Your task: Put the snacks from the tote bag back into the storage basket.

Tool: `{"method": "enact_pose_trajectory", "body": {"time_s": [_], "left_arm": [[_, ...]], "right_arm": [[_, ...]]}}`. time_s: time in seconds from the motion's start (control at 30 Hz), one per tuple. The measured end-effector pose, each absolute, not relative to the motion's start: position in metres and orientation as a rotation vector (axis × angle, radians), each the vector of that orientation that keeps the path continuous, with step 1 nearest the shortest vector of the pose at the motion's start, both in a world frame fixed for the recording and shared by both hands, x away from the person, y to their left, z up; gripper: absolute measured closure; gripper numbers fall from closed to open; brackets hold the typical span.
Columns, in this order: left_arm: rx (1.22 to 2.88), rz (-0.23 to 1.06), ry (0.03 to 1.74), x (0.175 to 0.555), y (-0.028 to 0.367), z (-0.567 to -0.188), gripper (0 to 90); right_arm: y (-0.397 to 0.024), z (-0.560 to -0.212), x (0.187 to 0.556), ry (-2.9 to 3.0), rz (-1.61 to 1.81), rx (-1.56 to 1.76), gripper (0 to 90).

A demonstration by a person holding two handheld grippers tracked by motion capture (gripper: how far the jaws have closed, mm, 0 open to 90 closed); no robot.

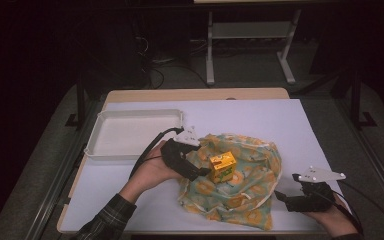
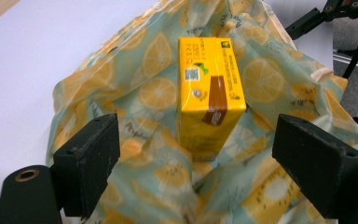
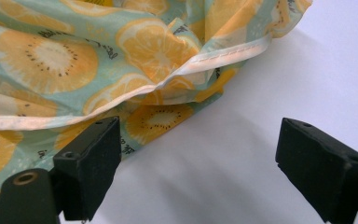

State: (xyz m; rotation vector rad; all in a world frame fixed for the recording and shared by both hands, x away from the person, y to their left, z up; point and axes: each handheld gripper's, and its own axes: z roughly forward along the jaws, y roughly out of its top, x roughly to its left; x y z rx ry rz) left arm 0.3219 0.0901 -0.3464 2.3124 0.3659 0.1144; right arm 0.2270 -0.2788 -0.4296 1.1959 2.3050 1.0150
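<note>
On the white worktop (image 1: 130,200), the left hand-held gripper (image 1: 205,171) has its jaws wide apart, holding nothing, right by the yellow box (image 1: 222,166). The box stands on the fruit cloth (image 1: 250,200). The right hand-held gripper (image 1: 278,195) gapes empty at the cloth's edge. A white tray (image 1: 130,134) sits farther back.

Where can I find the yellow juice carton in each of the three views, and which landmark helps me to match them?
High view: the yellow juice carton stands at the centre, on the fruit-print cloth.
Left gripper view: the carton is at the centre, beyond the open jaws.
Right gripper view: I cannot find the carton here.
Shared landmark: the fruit-print cloth.
</note>
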Motion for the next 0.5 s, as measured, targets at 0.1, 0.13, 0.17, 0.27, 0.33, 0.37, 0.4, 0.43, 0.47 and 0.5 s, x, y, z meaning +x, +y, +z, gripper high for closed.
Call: {"method": "enact_pose_trajectory", "body": {"time_s": [0.1, 0.13, 0.17, 0.27, 0.33, 0.37, 0.4, 0.43, 0.47, 0.5], "left_arm": [[2.321, 0.107, 0.361, 0.324, 0.080, -0.347, 14.8], [2.322, 0.106, 0.356, 0.324, 0.077, -0.347, 14.8], [2.332, 0.107, 0.348, 0.325, 0.075, -0.347, 14.8], [2.352, 0.116, 0.337, 0.327, 0.070, -0.348, 14.8], [2.378, 0.111, 0.326, 0.328, 0.063, -0.350, 14.8], [2.371, 0.107, 0.336, 0.328, 0.060, -0.351, 14.8], [2.379, 0.108, 0.331, 0.329, 0.059, -0.352, 14.8], [2.379, 0.108, 0.331, 0.329, 0.059, -0.352, 14.8], [2.394, 0.110, 0.327, 0.329, 0.056, -0.353, 14.8], [2.405, 0.110, 0.327, 0.329, 0.054, -0.354, 14.8]], "right_arm": [[-0.278, -0.430, 0.227, 2.312, 1.008, 1.190, 13.8], [-0.278, -0.431, 0.227, 2.313, 1.008, 1.193, 13.8], [-0.278, -0.431, 0.227, 2.315, 1.007, 1.192, 13.8], [-0.277, -0.431, 0.228, 2.318, 1.007, 1.191, 13.8], [-0.278, -0.431, 0.228, 2.320, 1.009, 1.193, 13.7], [-0.278, -0.431, 0.228, 2.320, 1.009, 1.191, 13.7], [-0.278, -0.431, 0.228, 2.320, 1.008, 1.191, 13.7], [-0.278, -0.431, 0.228, 2.320, 1.008, 1.191, 13.7], [-0.278, -0.431, 0.228, 2.321, 1.007, 1.190, 13.8], [-0.278, -0.431, 0.228, 2.323, 1.006, 1.192, 13.7]]}}
